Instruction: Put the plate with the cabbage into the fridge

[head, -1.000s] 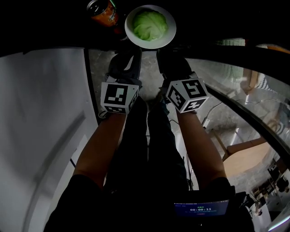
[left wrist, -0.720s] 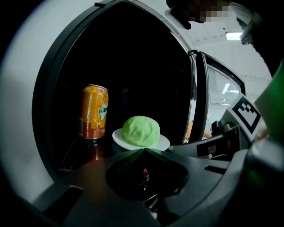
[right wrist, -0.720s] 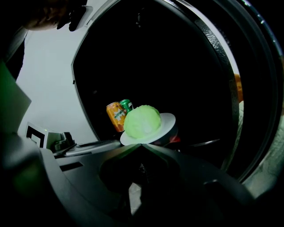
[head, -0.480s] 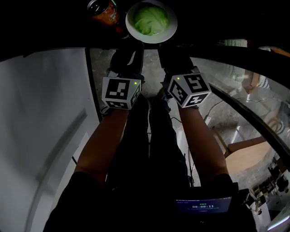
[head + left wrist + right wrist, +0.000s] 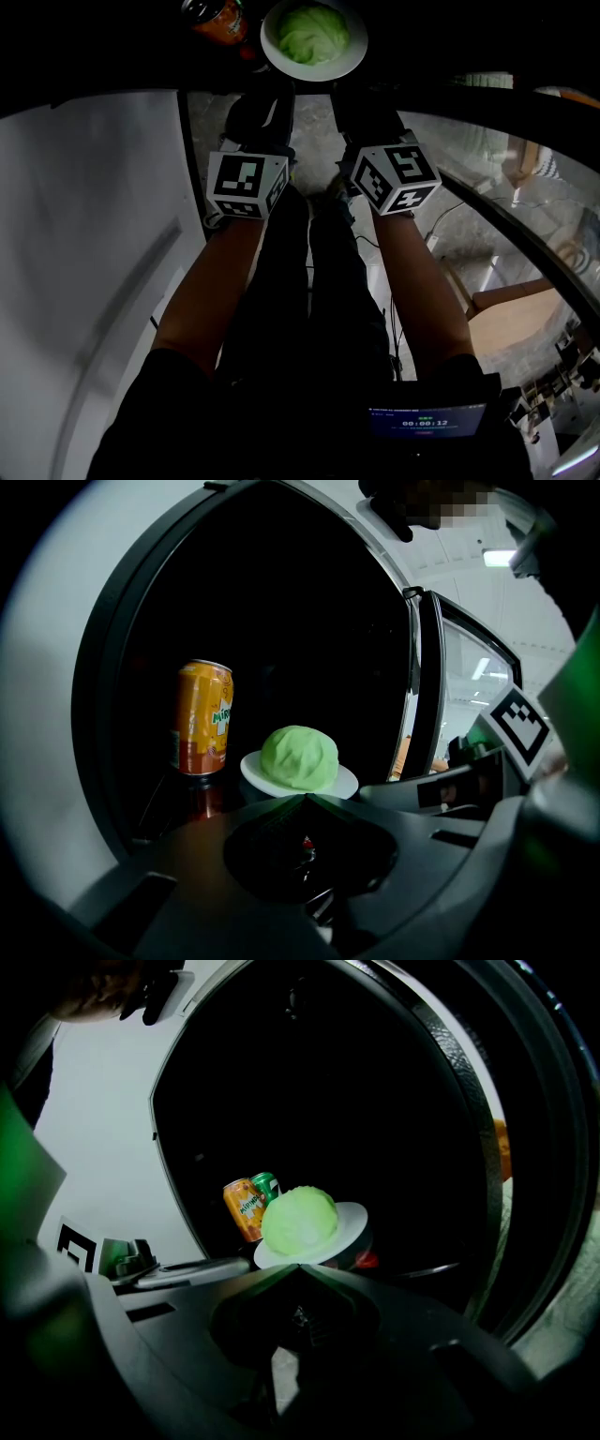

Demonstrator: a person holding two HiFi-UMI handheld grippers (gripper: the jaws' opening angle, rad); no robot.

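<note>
Your plate [image 5: 347,782] is inside the opening of the fridge [image 5: 103,667], with the cabbage [image 5: 300,758] on its middle. You cannot tell from here whether the plate rests on the shelf. Just left of the plate, a can [image 5: 200,719] stands upright on the shelf, close to the fridge's left wall. A second can [image 5: 266,1185] stands behind the first, partly hidden by the cabbage. Your left tongs [image 5: 305,801] and right tongs [image 5: 300,1267] lie side by side in front of the plate, each closed on its near rim. The fridge door [image 5: 427,696] stands open on your right.
</note>
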